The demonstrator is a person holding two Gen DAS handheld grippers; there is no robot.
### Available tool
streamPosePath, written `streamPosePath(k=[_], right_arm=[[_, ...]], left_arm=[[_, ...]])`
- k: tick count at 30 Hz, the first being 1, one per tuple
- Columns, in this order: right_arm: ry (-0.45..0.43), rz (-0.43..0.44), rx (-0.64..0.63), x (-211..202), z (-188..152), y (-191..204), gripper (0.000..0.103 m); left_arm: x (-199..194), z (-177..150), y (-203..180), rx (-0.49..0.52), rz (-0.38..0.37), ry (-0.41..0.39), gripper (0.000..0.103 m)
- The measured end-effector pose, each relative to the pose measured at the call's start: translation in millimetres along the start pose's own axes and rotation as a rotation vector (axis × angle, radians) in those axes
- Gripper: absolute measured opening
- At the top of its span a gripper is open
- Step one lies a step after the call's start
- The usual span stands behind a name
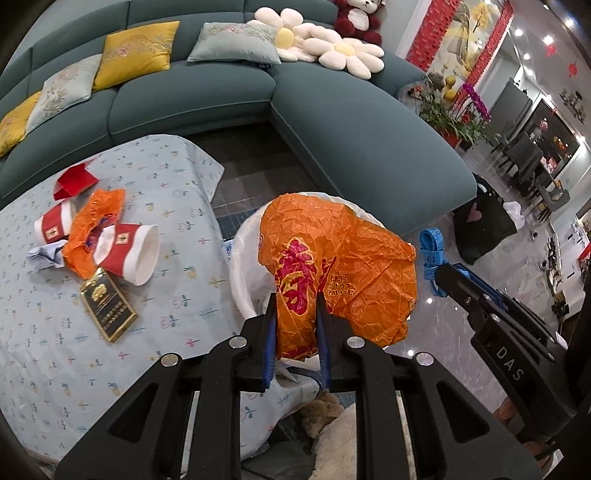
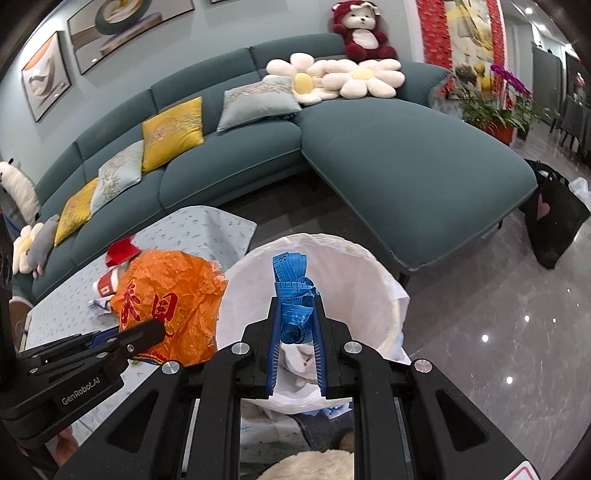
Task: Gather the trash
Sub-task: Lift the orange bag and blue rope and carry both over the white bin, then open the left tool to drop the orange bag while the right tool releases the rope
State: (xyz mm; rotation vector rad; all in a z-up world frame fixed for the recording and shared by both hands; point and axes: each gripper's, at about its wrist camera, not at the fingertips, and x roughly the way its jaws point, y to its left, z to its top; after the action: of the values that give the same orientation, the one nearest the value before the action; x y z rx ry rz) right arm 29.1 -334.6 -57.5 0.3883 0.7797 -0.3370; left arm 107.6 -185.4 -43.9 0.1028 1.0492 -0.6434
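grippers [image 1: 295,299] [image 2: 297,295] angled down, clamping bag [image 1: 340,266], tape [image 2: 293,295]

left gripper [image 1: 295,299] pinches an orange bag [image 1: 332,266] over the white bin [image 1: 240,273]; cups [image 1: 127,254] and wrappers lie on the table [image 1: 166,184]; right gripper [image 1: 441,275] holds blue tape [image 1: 430,251].

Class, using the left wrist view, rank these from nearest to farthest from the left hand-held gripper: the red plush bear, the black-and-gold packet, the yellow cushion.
1. Black-and-gold packet: on the tablecloth, just left of the left hand-held gripper.
2. Yellow cushion: on the sofa, beyond the table, upper left.
3. Red plush bear: atop the sofa back, farthest.
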Motion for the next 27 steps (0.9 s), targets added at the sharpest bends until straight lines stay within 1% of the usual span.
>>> streamPosePath(k=[8, 18, 20, 23, 25, 27], right_arm=[[0.014, -0.009, 0.015, 13, 0, -14, 0.015], [0.017, -0.009, 0.022, 20, 4, -18, 0.015], [0.018, -0.009, 0.021, 21, 4, -18, 0.015], [0.020, -0.008, 0.020, 22, 5, -18, 0.015], [0.019, -0.008, 0.018, 23, 5, -17, 0.015], [0.016, -0.012, 0.015, 22, 5, -17, 0.015]], left_arm=[[23, 5, -12, 0.015, -0.009, 0.034, 0.018], [37, 10, -15, 0.004, -0.001, 0.047, 0.019], [39, 11, -15, 0.003, -0.003, 0.045, 0.020], [40, 12, -17, -0.004, -0.005, 0.044, 0.026], [39, 12, -17, -0.011, 0.003, 0.037, 0.046], [38, 12, -16, -0.018, 0.017, 0.029, 0.053]])
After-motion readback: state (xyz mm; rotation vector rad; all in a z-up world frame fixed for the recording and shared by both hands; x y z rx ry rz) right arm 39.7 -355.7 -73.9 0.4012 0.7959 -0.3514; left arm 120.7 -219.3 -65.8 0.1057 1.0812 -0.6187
